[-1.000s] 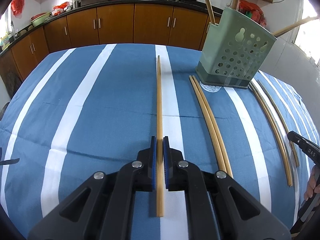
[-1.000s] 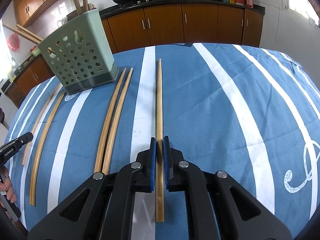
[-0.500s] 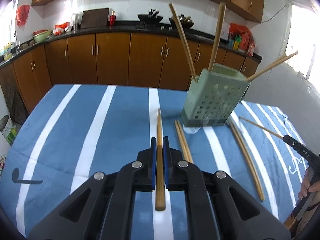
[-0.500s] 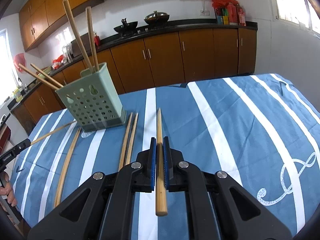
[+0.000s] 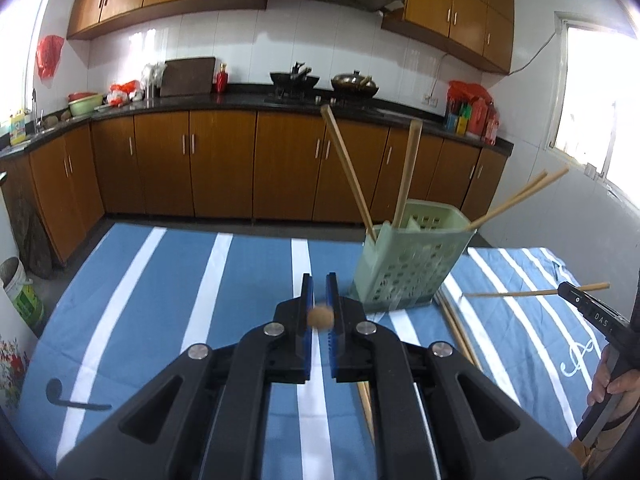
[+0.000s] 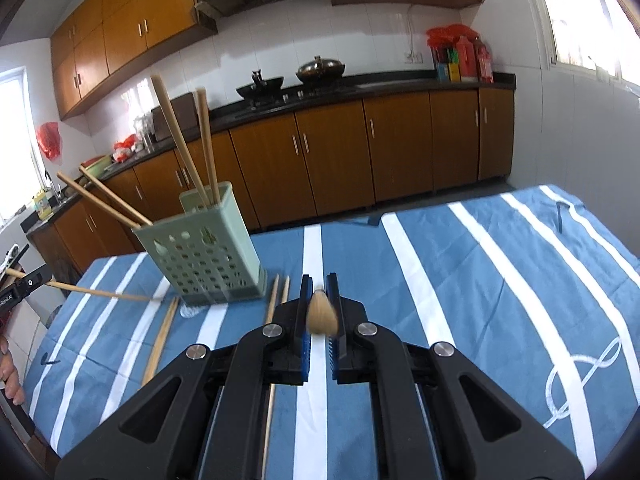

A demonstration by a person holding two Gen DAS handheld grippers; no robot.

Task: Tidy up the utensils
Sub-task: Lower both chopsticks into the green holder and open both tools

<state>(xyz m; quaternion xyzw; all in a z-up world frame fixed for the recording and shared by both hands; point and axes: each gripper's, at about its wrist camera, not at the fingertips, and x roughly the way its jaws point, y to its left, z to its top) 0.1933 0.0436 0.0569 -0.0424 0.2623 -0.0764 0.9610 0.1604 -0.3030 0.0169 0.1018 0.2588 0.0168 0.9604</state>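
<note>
My left gripper (image 5: 320,286) is shut on a long wooden chopstick (image 5: 320,317), lifted off the table and pointing straight ahead so only its butt end shows. My right gripper (image 6: 320,286) is shut on another wooden chopstick (image 6: 321,314) in the same way. The green perforated utensil holder (image 5: 408,264) stands on the table ahead to the right in the left wrist view, and ahead to the left in the right wrist view (image 6: 200,252), with several chopsticks standing in it. The other gripper's chopstick shows in each view (image 5: 532,292) (image 6: 100,293).
More chopsticks lie on the blue striped tablecloth (image 5: 180,300) beside the holder (image 5: 456,328) (image 6: 276,300) (image 6: 160,340). Brown kitchen cabinets (image 5: 220,164) and a counter with woks stand beyond the table's far edge.
Both grippers have lifted their chopsticks off the table and tilted up to level. The holder now looks nearer and lower in both views.
</note>
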